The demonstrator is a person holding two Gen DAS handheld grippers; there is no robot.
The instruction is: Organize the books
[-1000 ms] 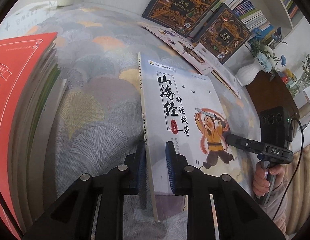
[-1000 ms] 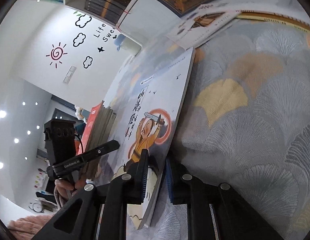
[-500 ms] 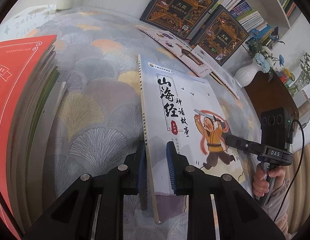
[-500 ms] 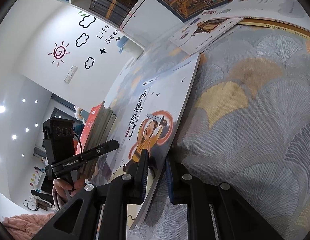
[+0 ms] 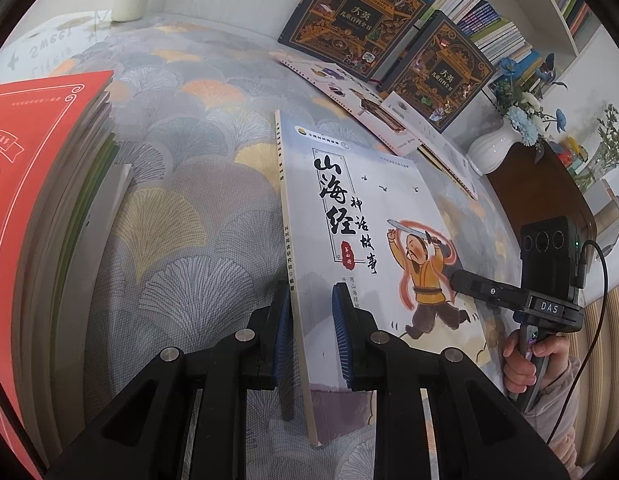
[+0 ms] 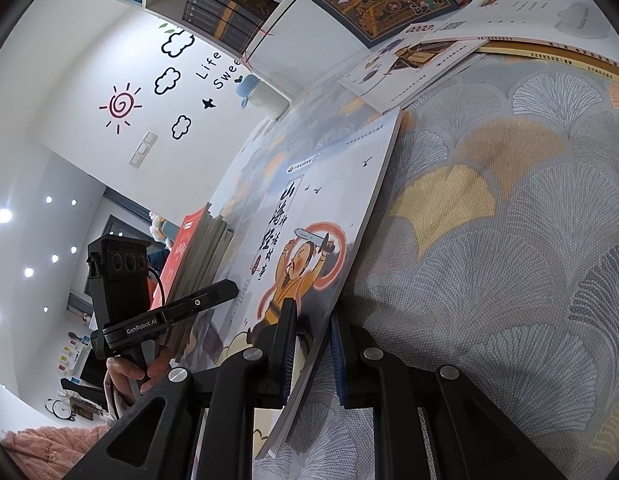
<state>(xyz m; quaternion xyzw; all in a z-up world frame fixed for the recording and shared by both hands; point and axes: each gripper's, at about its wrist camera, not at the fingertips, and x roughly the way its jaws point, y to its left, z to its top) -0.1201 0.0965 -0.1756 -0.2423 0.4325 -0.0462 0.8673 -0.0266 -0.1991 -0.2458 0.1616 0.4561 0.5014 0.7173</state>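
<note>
Storybook [image 5: 361, 216] unmoved, both grippers clamped.

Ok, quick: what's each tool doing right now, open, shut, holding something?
Left tool: shut on the picture book, near its spine edge.
Right tool: shut on the same picture book, at its opposite edge.
</note>
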